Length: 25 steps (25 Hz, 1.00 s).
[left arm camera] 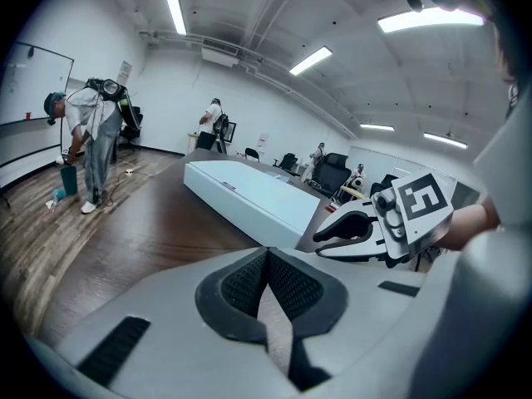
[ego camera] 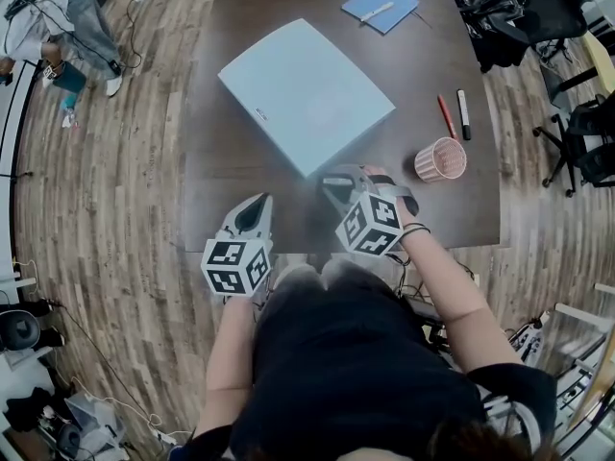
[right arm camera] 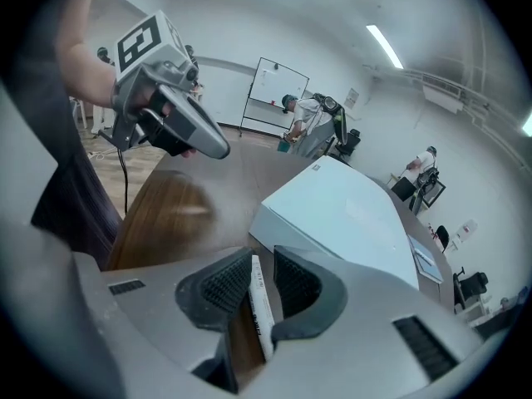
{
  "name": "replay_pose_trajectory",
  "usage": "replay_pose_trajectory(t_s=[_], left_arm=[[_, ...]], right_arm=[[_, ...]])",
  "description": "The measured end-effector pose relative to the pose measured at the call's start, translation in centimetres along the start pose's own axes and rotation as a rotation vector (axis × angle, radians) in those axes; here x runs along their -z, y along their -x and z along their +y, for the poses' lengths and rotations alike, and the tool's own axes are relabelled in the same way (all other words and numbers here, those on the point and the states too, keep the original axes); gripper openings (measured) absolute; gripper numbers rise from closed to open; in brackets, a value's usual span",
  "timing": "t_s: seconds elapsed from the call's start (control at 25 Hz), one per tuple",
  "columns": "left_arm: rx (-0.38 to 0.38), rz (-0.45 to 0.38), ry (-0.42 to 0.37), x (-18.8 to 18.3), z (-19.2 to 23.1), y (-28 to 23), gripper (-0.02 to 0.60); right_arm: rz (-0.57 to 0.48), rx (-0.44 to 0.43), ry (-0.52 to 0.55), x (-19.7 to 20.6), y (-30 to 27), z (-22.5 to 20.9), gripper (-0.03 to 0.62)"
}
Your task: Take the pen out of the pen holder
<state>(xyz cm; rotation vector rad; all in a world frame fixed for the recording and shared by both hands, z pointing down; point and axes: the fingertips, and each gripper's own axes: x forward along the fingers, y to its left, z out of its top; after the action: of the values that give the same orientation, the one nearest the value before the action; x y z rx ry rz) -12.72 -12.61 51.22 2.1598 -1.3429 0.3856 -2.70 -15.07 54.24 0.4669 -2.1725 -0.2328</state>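
A pink mesh pen holder stands on the dark table near its right edge, and no pen sticks out of it. My right gripper hovers left of it, over the table's near edge. In the right gripper view a white pen lies between the jaws of that right gripper, resting against the left pad with a slim gap to the right pad. My left gripper sits beside it, pads meeting at the tip, with nothing in them.
A large white box fills the table's middle. A red pen and a black-and-white marker lie behind the holder. A blue notebook is at the far end. Office chairs stand at the right, and a person stands farther off on the left.
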Motion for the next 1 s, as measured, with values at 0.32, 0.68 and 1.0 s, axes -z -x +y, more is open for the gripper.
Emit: replay_pose_trajectory(t_s=[0.32,0.68,1.0], left_arm=[[0.033,0.013,-0.021,-0.1,-0.8,-0.5,0.017],[0.084,0.008,-0.057,-0.9,-2.0,-1.0,0.017],[0.118,0.004,-0.074,-1.3,-3.1,-0.8,0.017]], right_arm=[[-0.014,0.059,-0.091,0.6,2.3,0.0,0.100],[-0.051,0.169,-0.278,2.7,5.3,-1.1,0.098],[-0.134,0.262,-0.516,2.2,8.5,-2.4,0.066]])
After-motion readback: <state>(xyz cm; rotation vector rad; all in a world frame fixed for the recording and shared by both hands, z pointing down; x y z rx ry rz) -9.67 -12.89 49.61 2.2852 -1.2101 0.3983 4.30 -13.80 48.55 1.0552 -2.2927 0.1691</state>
